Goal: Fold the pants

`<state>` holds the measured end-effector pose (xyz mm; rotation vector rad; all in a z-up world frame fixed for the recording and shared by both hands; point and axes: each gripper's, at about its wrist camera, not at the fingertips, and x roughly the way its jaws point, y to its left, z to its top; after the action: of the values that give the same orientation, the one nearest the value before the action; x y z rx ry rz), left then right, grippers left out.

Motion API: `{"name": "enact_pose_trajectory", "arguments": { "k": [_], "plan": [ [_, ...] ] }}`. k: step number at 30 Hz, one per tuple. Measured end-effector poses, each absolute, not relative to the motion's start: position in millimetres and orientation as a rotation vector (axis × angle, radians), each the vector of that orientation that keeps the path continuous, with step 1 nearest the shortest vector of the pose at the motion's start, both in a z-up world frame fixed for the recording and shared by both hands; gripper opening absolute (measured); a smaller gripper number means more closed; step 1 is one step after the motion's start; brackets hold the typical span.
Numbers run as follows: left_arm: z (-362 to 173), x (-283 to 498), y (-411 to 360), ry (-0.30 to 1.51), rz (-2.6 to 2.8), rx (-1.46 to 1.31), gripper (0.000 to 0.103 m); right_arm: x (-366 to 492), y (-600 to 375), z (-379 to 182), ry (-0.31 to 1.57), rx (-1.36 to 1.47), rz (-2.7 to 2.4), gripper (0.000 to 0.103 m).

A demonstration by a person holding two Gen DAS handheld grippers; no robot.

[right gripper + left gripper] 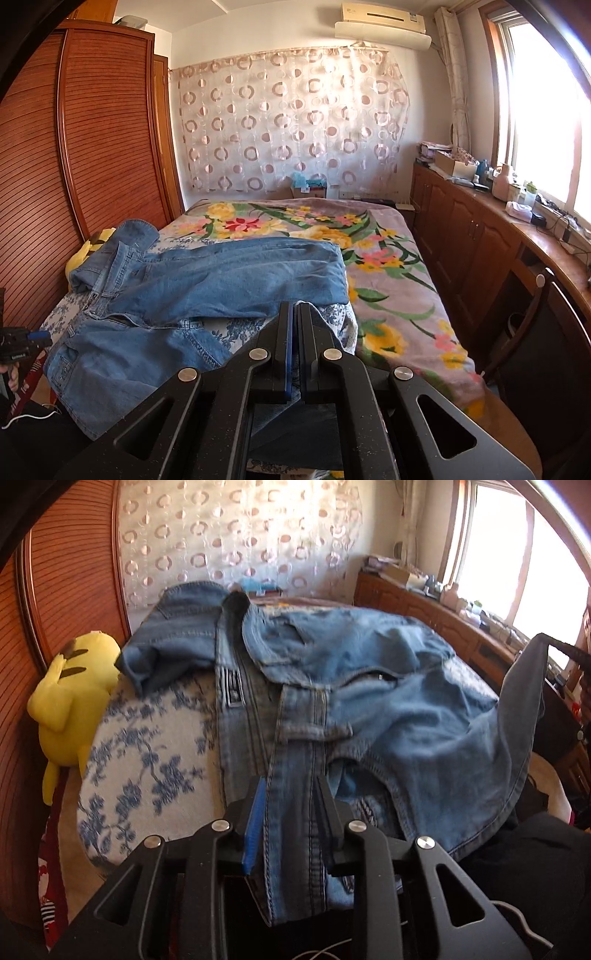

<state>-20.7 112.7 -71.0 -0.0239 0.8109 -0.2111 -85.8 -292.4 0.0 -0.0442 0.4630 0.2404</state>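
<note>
Blue jeans (369,672) lie spread across the bed, waistband toward the left. In the right wrist view the far leg of the jeans (221,280) lies across the bed and the near leg hangs toward me. My left gripper (290,790) stands low over the near edge, jaws a little apart, with a seamed denim strip between them that the pads do not seem to press. At the far left of the right wrist view the left gripper (40,338) appears again. My right gripper (294,310) is shut, with denim trailing under it. The left wrist view shows the right gripper (554,642) holding a denim corner up.
A blue-flowered cloth (147,746) lies under the jeans on a flowered blanket (388,295). A yellow plush toy (70,701) sits against the wooden wardrobe (92,147) on the left. Cluttered low cabinets (480,236) line the window side, with a dark chair (535,332) beside the bed.
</note>
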Motion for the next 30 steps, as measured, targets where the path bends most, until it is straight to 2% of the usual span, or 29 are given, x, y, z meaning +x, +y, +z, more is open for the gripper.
{"name": "enact_pose_trajectory", "arguments": {
  "k": [25,27,28,30],
  "plan": [
    [-99,-35,127,0.994,-0.298,-0.010,0.027,-81,-289,-8,0.482,-0.033,0.248,0.002],
    [-101,-36,126,0.991,-0.297,-0.013,0.016,-80,-288,-8,0.483,-0.033,0.249,0.002],
    [-103,-35,127,0.991,-0.287,-0.010,0.007,-80,-287,-8,0.483,-0.033,0.249,0.002],
    [-103,-36,128,0.984,-0.292,-0.011,0.005,-80,-287,-8,0.481,-0.034,0.250,0.002]
  ]
}}
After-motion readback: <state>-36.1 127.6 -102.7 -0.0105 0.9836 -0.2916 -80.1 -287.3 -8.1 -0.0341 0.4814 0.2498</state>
